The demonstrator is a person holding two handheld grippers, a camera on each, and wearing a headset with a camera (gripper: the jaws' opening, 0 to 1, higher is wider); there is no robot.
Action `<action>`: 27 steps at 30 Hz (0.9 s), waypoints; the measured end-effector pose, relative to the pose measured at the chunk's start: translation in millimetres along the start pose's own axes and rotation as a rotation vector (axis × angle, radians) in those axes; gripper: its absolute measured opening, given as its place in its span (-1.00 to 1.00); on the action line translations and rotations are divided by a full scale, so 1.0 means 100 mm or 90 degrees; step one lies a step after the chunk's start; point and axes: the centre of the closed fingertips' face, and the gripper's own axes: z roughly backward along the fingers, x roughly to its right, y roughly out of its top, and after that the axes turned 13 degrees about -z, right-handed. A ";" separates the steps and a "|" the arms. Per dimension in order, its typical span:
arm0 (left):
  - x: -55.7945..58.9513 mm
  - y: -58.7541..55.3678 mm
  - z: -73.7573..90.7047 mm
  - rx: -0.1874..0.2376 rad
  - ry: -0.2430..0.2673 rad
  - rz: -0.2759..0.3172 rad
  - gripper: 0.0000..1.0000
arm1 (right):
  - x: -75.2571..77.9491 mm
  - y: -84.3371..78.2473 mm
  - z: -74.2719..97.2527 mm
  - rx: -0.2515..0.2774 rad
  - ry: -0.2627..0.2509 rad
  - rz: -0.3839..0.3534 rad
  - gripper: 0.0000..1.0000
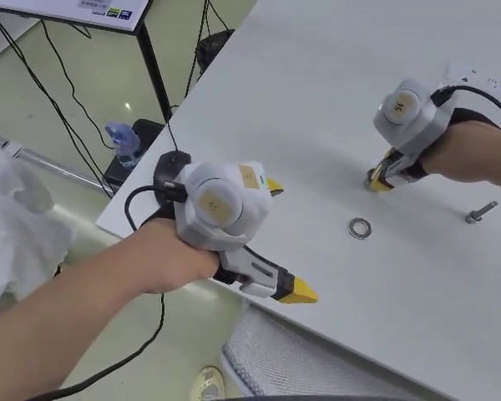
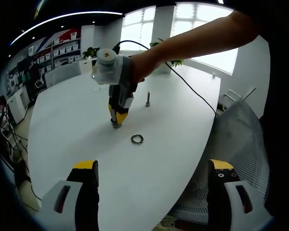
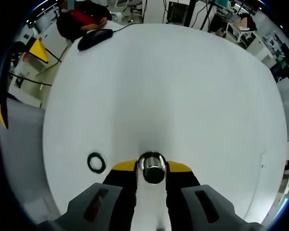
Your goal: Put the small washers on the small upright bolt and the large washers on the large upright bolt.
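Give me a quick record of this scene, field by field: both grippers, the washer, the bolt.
left gripper: open, empty, over the table edge
right gripper: shut on a round metal part, tips down at the table
washer: flat on the table, loose, near the right gripper
bolt: stands on the table, apart from washer and grippers
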 end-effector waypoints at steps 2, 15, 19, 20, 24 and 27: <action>0.00 0.00 0.00 0.001 0.001 0.001 0.88 | 0.02 -0.02 -0.02 -0.005 -0.003 -0.002 -0.56; 0.02 -0.01 0.02 0.003 0.001 0.005 0.85 | -0.05 -0.08 -0.01 0.000 -0.006 -0.003 -0.52; 0.02 -0.01 0.02 0.001 0.001 0.004 0.85 | 0.01 -0.09 -0.06 -0.003 -0.008 0.002 -0.51; 0.02 -0.01 0.03 0.001 0.001 0.005 0.84 | 0.01 -0.09 -0.06 -0.002 -0.009 0.003 -0.51; 0.04 -0.02 0.04 0.001 0.001 0.005 0.84 | 0.01 -0.10 -0.05 -0.002 -0.010 0.002 -0.51; 0.04 -0.04 0.05 -0.001 0.001 0.007 0.84 | 0.01 -0.09 -0.02 0.001 -0.008 -0.001 -0.49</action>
